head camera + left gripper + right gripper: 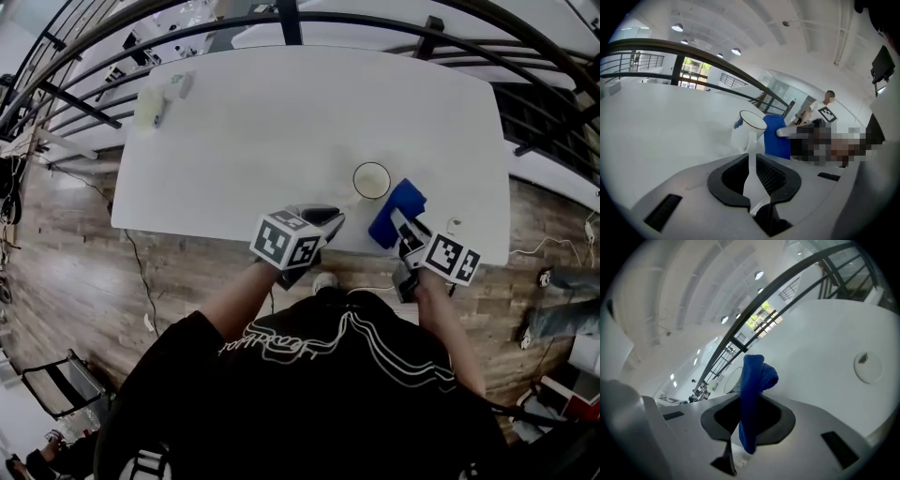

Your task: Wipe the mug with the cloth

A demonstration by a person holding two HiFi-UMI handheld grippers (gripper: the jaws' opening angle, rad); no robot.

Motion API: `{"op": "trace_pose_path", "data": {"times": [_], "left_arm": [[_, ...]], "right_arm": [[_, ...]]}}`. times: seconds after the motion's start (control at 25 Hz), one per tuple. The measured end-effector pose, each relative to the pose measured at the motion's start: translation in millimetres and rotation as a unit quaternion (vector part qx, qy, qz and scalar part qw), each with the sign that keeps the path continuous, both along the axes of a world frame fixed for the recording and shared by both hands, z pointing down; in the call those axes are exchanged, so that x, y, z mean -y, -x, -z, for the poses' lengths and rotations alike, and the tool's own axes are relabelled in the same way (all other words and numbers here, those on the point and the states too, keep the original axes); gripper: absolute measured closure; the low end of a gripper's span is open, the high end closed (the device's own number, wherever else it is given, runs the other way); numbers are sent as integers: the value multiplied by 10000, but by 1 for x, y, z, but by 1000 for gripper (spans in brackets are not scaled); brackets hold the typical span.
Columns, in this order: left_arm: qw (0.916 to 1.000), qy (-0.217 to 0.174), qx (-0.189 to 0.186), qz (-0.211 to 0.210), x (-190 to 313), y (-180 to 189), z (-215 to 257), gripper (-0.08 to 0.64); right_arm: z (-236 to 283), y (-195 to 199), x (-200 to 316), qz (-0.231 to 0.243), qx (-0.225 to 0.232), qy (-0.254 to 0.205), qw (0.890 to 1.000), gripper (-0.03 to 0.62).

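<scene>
A white mug [371, 180] with a dark rim is near the front edge of the white table [281, 122]. My left gripper [330, 216] is shut on its handle; in the left gripper view the thin white handle [752, 171] runs between the pads up to the mug [749, 131]. A blue cloth [396, 211] is just right of the mug, with my right gripper [405, 232] shut on it. In the right gripper view the cloth [752, 390] stands folded between the jaws, and the mug [733, 379] is partly hidden behind it. The cloth [777, 138] sits close beside the mug; I cannot tell whether they touch.
Some pale small items [155, 103] lie at the table's far left corner. A round grommet [455, 225] sits in the tabletop by the right gripper. A dark railing [84, 98] curves round the table's far side, over a wooden floor [66, 244].
</scene>
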State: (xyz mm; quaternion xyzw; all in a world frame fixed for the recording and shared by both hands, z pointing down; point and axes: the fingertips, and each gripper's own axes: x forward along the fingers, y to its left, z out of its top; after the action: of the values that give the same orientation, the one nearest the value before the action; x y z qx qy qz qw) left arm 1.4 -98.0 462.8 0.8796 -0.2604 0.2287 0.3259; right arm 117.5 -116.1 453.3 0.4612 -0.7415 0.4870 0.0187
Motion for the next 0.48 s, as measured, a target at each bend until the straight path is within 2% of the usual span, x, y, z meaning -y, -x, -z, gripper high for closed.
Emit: {"op": "trace_pose_path", "data": {"times": [0.12, 0.24, 0.36, 0.48], "left_arm": [[9993, 15, -258, 287, -8, 8, 22, 518], [9963, -154, -669, 524, -18, 12, 56, 518], [9895, -575, -1157, 648, -42, 3, 102, 518], [9807, -1193, -1458, 532, -76, -14, 149, 531]], "right_arm": [[30, 4, -16, 709, -299, -687, 9947, 531], [70, 15, -32, 1339, -533, -1521, 9778, 531], [110, 18, -59, 1789, -827, -2188, 9557, 531], [142, 14, -94, 2019, -1038, -2620, 9380, 531]]}}
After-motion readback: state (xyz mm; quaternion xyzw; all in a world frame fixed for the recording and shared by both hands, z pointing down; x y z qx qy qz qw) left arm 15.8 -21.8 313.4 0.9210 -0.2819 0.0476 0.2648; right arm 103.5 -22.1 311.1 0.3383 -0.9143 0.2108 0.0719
